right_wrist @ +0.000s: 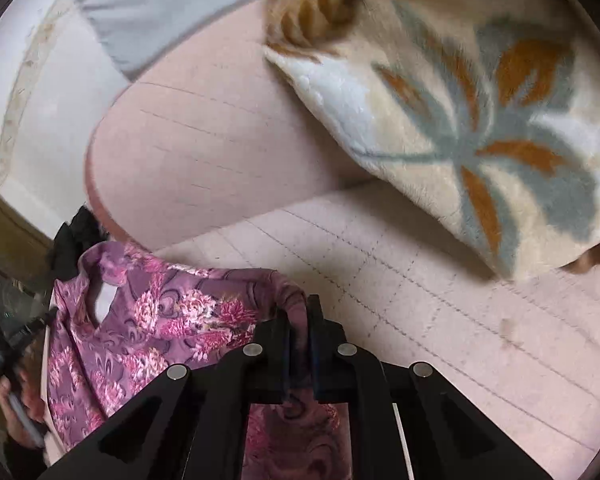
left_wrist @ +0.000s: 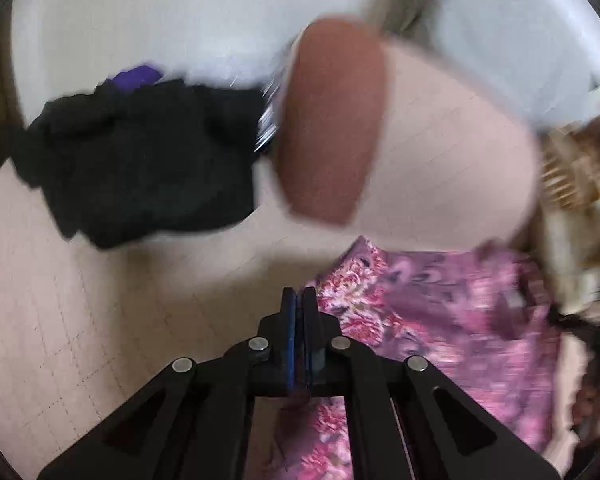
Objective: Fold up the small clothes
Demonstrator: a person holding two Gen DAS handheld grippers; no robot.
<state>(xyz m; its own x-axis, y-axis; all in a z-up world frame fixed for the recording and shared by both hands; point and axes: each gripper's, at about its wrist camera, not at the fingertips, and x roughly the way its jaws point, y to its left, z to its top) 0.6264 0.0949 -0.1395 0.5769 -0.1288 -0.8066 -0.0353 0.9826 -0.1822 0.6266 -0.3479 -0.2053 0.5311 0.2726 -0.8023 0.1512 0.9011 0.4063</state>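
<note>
In your left wrist view, the far left holds a crumpled black garment (left_wrist: 140, 160) lying on the pale pink quilted sheet (left_wrist: 60, 300), with a scrap of purple cloth (left_wrist: 138, 76) peeking out behind its upper edge. Next to it, toward the middle, a rounded pink bolster (left_wrist: 452, 152) with a reddish-brown end face (left_wrist: 328, 120) rests on the sheet; the picture is blurred there, so finer detail is lost. Your left gripper (left_wrist: 299, 300) sits at bottom centre with its two fingers pressed together, blue pads meeting. The purple floral-print fabric garment (left_wrist: 440, 312) spreads out from just right of those fingers and shows again below them, but you cannot tell whether an edge is pinched between the pads. At the far right, a tan and brown patterned blanket (left_wrist: 572, 184) is heaped.

In your right wrist view, the black garment (right_wrist: 74, 240) shows at the left edge, and the floral garment (right_wrist: 160, 320) drapes from there toward the centre. Your right gripper (right_wrist: 299, 312) is clamped on it: a fold of the cloth rises between the closed fingers and hangs beneath them. Above lies the bolster (right_wrist: 204, 152), with a grey cloth (right_wrist: 148, 4) behind it. To the right, the sheet (right_wrist: 460, 340) stretches away, and a fluffy cream blanket with grey and orange leaf shapes (right_wrist: 480, 128) overhangs it.
</note>
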